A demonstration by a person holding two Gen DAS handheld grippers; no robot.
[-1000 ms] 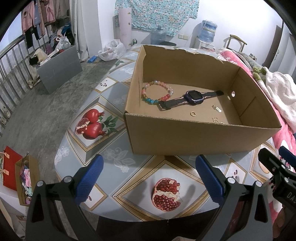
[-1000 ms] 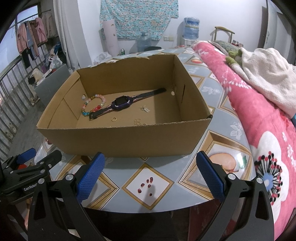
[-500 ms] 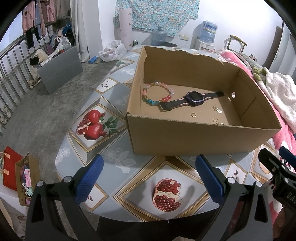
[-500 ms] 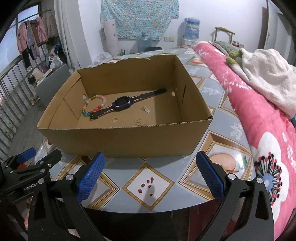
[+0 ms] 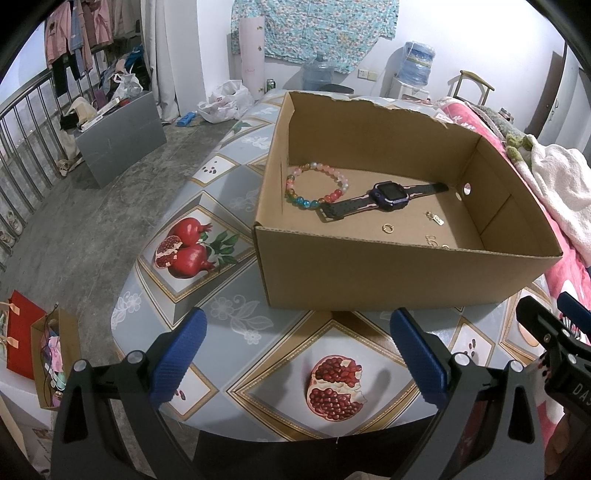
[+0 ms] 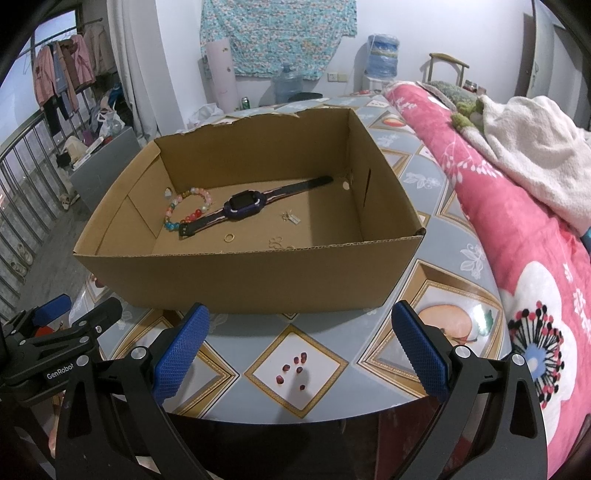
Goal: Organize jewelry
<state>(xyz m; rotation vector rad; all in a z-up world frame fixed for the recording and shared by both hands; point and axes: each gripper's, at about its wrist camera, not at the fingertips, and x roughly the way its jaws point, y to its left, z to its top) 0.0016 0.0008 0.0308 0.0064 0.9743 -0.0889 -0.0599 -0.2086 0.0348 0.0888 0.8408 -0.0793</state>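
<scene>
**A:** On the floor of the cardboard box point(image 5: 388, 273), what is listed?

**B:** Item one: bead bracelet point(image 5: 316, 186), mixed pink, red, blue and green beads, lying flat at the left end close to the left wall. Item two: purple wristwatch point(image 5: 389, 195), strap stretched out diagonally, its near strap end touching or just beside the bracelet. Item three: small gold ring point(image 5: 388, 228), near side of the watch, apart from it. Item four: a small charm with a tag point(image 5: 435, 218), right of the ring. Item five: fine gold pieces point(image 5: 434, 242) by the near wall, too small to identify.

**A:** And the box itself?

**B:** Open-topped, far rim torn and ragged, a round hole in each end wall. It stands on a round table point(image 5: 236, 321) covered in a cloth printed with pomegranates and flowers.

**A:** Grippers?

**B:** Left gripper point(image 5: 295, 354): blue-padded fingers point(image 5: 177, 354) spread wide, nothing between them, held above the near table edge, short of the box. Right gripper point(image 6: 299, 350): the same, fingers parted and unloaded, on the near side of the box, to the right of the left one. Each shows at the edge of the other's view.

**A:** Surroundings?

**B:** Right of the table: a pink floral quilt point(image 6: 517, 229) with a white blanket point(image 6: 532, 147) on top. Far wall: a patterned hanging cloth point(image 6: 277, 33) and water bottles point(image 6: 382, 55). Far left: a grey box point(image 5: 122, 136), a metal railing point(image 5: 22, 147) and hanging clothes point(image 5: 81, 29).
</scene>
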